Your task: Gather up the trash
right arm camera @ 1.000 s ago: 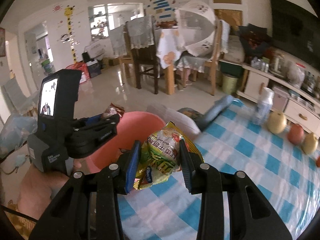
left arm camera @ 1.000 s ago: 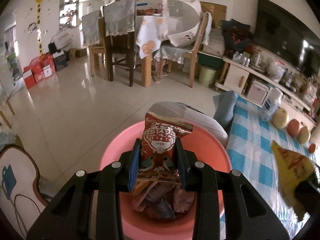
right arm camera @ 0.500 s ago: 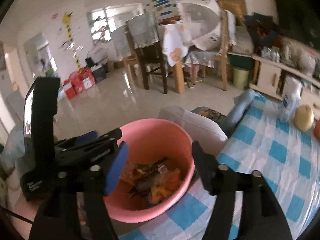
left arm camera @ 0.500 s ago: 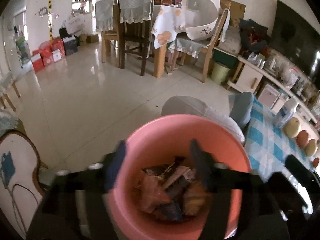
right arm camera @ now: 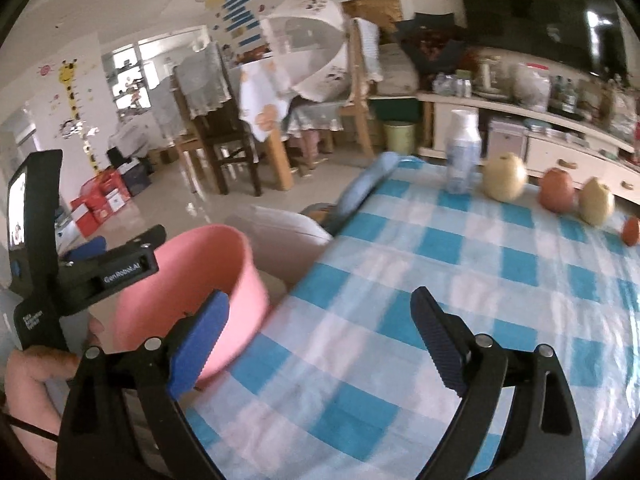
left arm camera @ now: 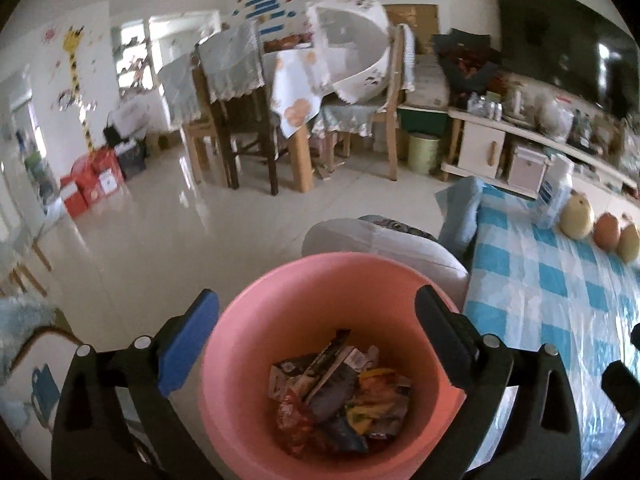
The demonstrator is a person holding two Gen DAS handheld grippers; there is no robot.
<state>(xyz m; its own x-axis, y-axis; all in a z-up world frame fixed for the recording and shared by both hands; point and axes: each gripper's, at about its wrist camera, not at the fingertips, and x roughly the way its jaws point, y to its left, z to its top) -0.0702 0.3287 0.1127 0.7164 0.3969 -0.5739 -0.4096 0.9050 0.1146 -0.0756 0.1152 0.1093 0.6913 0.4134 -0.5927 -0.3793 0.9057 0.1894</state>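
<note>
A pink bucket [left arm camera: 320, 260] stands just off the table's left edge, holding several crumpled snack wrappers [left arm camera: 340, 396]. My left gripper [left arm camera: 316, 296] hovers over its mouth, jaws opening wide with nothing between them. In the right wrist view the bucket [right arm camera: 192, 280] is at the lower left, with the left gripper [right arm camera: 124, 240] and the hand [right arm camera: 36, 376] holding it beside the bucket. My right gripper [right arm camera: 320, 300] hangs above the blue-and-white checked tablecloth [right arm camera: 440, 280], jaws opening and empty.
A white bottle [right arm camera: 464, 152] and three round fruits [right arm camera: 504, 176] line the table's far edge. A grey cushion [left arm camera: 380, 240] and a blue cloth [left arm camera: 460, 208] lie beyond the bucket. Dining chairs and a low cabinet stand further back across the tiled floor.
Both grippers opened and let go of their wrappers, the red one and the green-yellow one, which are now out of the jaws. The right gripper swung from over the bucket to over the table.
</note>
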